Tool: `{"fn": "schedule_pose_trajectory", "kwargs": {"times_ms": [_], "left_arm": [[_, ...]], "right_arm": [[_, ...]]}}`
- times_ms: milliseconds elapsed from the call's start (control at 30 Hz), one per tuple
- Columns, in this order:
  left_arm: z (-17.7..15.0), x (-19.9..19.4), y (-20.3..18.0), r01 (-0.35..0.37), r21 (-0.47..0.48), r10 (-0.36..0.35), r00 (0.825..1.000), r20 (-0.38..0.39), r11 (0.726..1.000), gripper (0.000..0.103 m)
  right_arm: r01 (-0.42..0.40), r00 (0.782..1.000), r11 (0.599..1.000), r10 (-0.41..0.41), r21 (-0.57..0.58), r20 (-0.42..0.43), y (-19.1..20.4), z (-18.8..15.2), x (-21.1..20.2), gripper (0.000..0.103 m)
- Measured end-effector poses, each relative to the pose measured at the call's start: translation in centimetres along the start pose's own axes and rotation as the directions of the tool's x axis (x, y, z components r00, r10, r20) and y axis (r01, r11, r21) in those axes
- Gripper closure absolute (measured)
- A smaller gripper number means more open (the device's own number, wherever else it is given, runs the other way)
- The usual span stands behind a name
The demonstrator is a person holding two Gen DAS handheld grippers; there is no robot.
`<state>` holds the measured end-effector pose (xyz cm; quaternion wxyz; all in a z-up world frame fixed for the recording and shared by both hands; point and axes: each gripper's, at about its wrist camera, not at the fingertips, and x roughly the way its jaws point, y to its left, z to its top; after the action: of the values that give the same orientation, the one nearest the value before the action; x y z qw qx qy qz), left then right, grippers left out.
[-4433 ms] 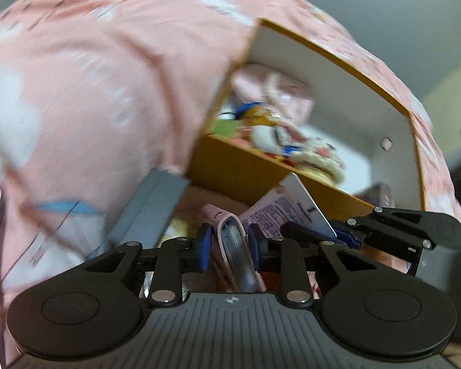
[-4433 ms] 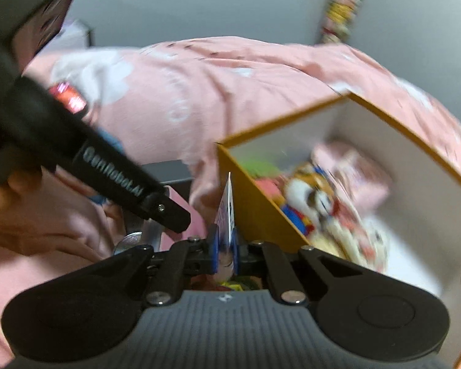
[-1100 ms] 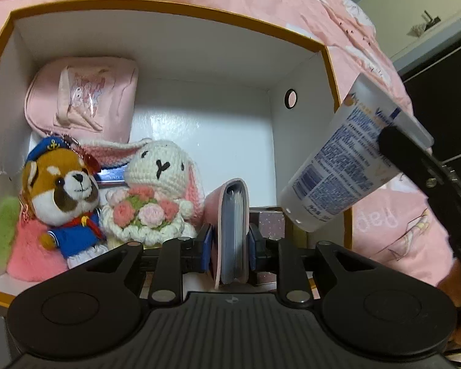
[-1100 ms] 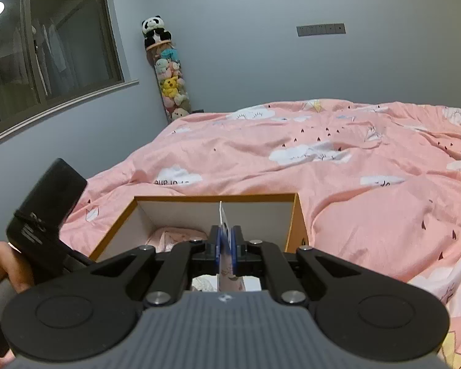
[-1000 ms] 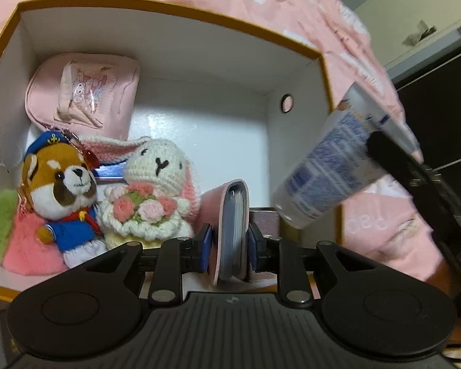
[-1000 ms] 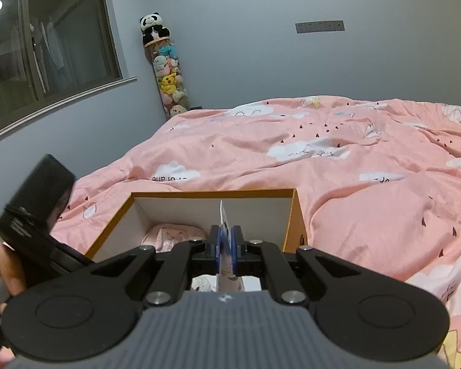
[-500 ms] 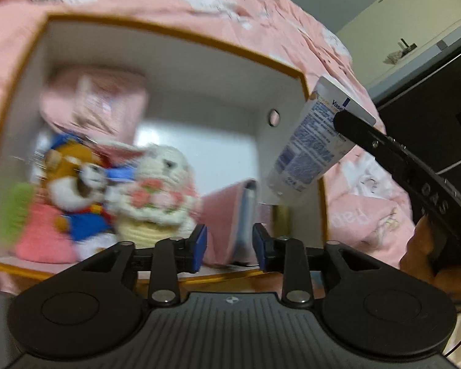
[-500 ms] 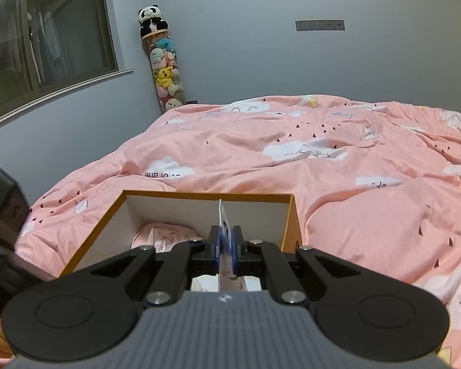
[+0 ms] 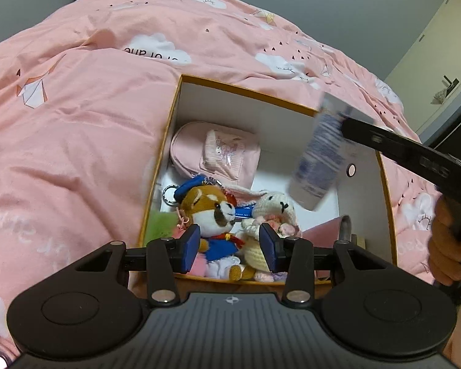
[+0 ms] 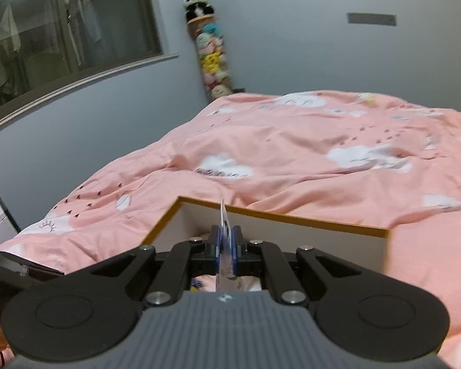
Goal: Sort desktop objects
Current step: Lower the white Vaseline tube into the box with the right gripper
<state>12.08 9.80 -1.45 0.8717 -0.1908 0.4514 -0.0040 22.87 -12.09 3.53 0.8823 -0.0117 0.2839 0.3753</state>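
The left claw [image 9: 229, 247] is opening, nothing between its blue pads, low in the frame over the near rim of the white cardboard box with an orange edge [image 9: 249, 92] on the pink cloud-print bed cover [image 9: 76, 123]. The right claw [image 10: 226, 247] is pinching a white squeeze tube with blue print [image 9: 321, 160], tilted over the box's right side. A pink card holder [image 9: 329, 230] lies inside, lower right.
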Motion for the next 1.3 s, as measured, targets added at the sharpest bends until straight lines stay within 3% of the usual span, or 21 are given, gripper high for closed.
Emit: {"fn": "schedule_pose_trajectory", "kwargs": {"times_ms": [167, 400, 867, 1067, 1300], "left_arm": [[-0.7, -0.4, 0.7, -0.021, 0.018, 0.021, 1.000, 0.023, 1.000, 0.055], [-1.0, -0.3, 1.9, 0.007, -0.009, -0.006, 1.000, 0.025, 1.000, 0.055], [-1.4, 0.5, 2.9, 0.038, -0.043, -0.038, 0.999, 0.008, 0.998, 0.055], [-1.4, 0.5, 2.6, 0.036, -0.034, -0.036, 0.999, 0.006, 0.999, 0.055], [-1.5, -0.2, 2.5, -0.004, -0.022, 0.005, 0.999, 0.042, 1.000, 0.055]], "right_arm": [[0.000, 0.999, 0.999, -0.002, -0.044, -0.046, 1.9, -0.1, 3.0, 0.096], [0.018, 0.989, 0.999, -0.025, -0.048, -0.145, 2.4, -1.3, 6.2, 0.096], [-0.007, 0.956, 0.991, -0.033, -0.133, -0.291, 3.3, -3.6, 8.0, 0.096], [-0.011, 0.953, 0.972, -0.061, -0.236, -0.296, 4.8, -4.5, 7.6, 0.096], [0.012, 0.954, 0.975, -0.078, -0.223, -0.291, 4.7, -4.0, 7.6, 0.097]]}}
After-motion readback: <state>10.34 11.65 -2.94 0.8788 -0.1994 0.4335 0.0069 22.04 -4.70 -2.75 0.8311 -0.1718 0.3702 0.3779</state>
